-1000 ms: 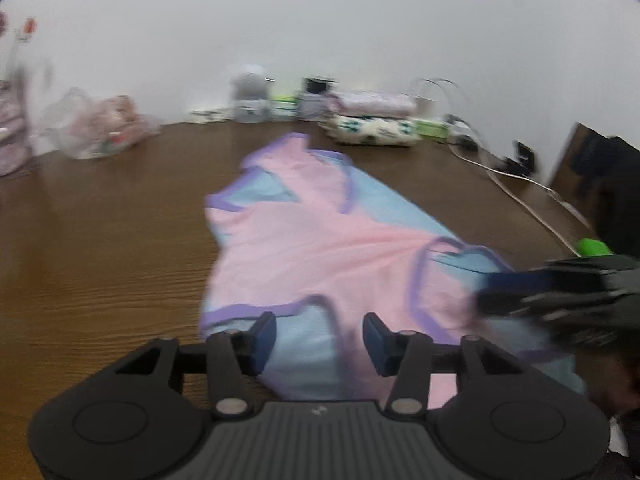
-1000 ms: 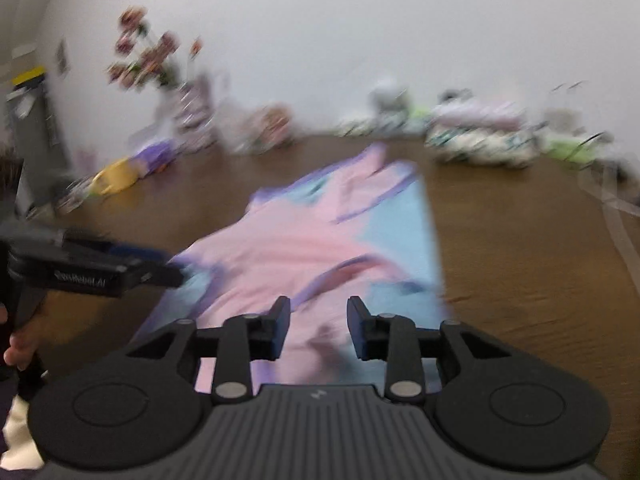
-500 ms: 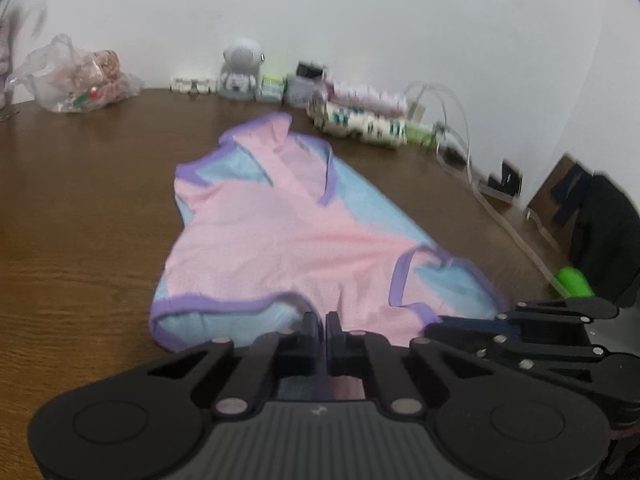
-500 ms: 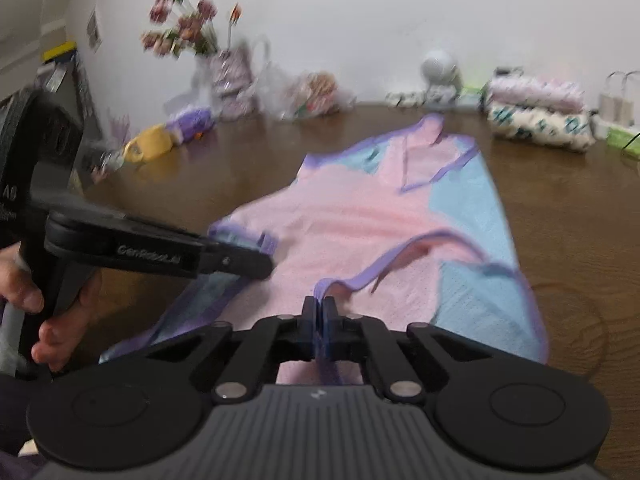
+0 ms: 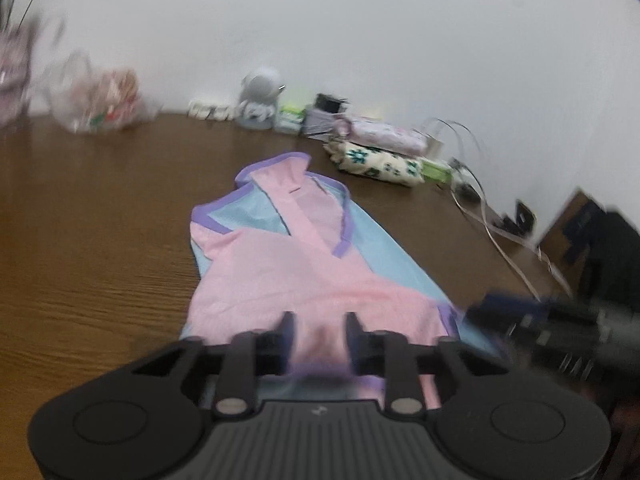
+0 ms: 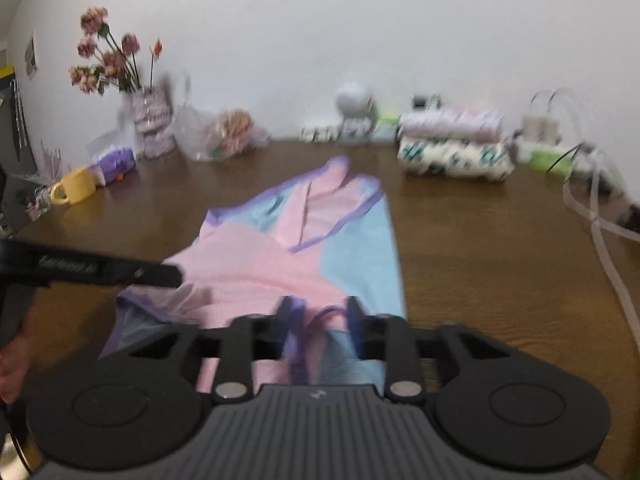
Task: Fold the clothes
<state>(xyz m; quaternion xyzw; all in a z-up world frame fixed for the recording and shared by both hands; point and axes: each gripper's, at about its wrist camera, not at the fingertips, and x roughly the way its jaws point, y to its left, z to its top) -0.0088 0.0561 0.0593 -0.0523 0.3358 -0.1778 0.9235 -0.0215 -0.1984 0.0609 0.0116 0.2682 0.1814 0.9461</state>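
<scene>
Both grippers' fingers have parted since clamping the garment (image 5: 280, 280); lettering blurred.

A: What is sitting along the far edge of the wooden table (image 6: 480, 240)?

B: A vase of dried flowers (image 6: 148, 120) is standing at the left by the white wall (image 6: 320, 20); a clear plastic bag (image 6: 216, 136) is lying just beside it. A yellow mug (image 6: 76, 190) is resting on its side near a purple toy (image 6: 114, 162).

A: And toward the middle?

B: A small white round device (image 5: 260, 98) is standing against the wall. A stack of folded cloths (image 6: 456, 144) is sitting to its right, floral print underneath, pale pink on top.

A: Anything at the right?

B: White cables (image 6: 600, 220) are trailing across the tabletop.
</scene>
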